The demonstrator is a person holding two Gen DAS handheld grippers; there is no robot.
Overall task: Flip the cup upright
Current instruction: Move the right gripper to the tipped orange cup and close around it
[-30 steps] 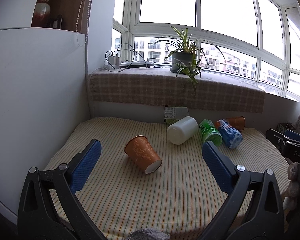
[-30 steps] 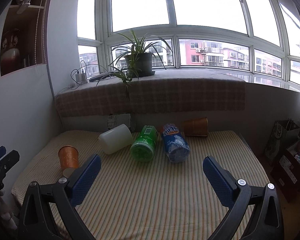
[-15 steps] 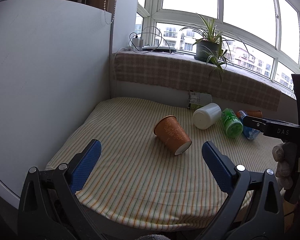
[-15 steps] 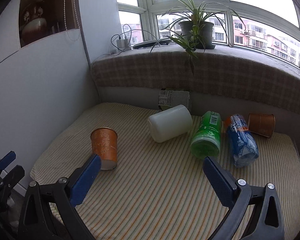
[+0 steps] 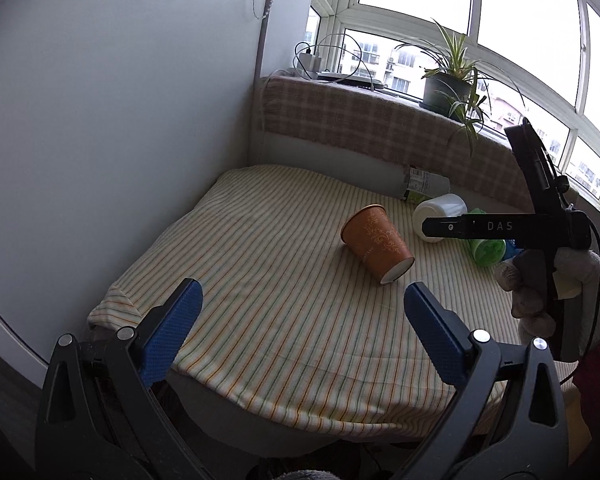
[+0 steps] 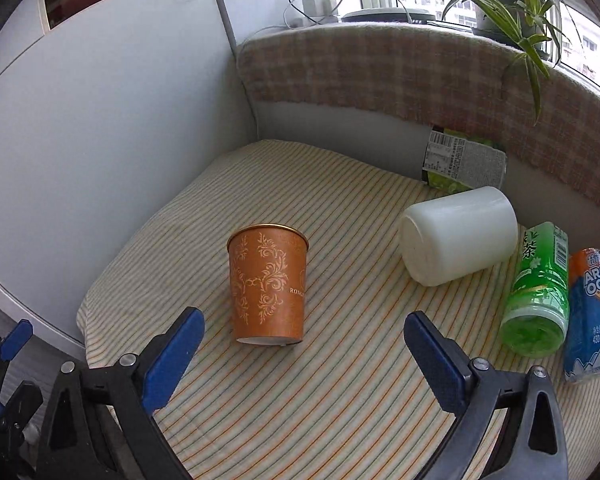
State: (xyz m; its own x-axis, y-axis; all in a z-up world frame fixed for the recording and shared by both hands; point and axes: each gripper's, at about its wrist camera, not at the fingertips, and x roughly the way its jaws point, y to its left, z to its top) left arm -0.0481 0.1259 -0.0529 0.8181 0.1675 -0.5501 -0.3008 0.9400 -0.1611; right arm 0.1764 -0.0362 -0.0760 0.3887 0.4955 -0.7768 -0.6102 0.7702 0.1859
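Note:
An orange paper cup (image 6: 268, 286) with a leaf pattern lies on its side on the striped cloth, its white base toward me; it also shows in the left wrist view (image 5: 376, 248). My right gripper (image 6: 300, 354) is open and empty, just short of the cup, which sits between the lines of its blue pads. My left gripper (image 5: 300, 334) is open and empty, farther back near the table's front edge. The right gripper's black body (image 5: 540, 232) shows at the right of the left wrist view.
A white jar (image 6: 460, 240), a green bottle (image 6: 540, 292) and a blue bottle (image 6: 592, 320) lie on their sides to the right of the cup. A green packet (image 6: 464, 160) leans on the back wall. A grey wall (image 6: 100, 140) bounds the left side.
My right gripper has moved left and closer to the orange cup. My left gripper has pulled back and left toward the table's front edge. Both stayed open.

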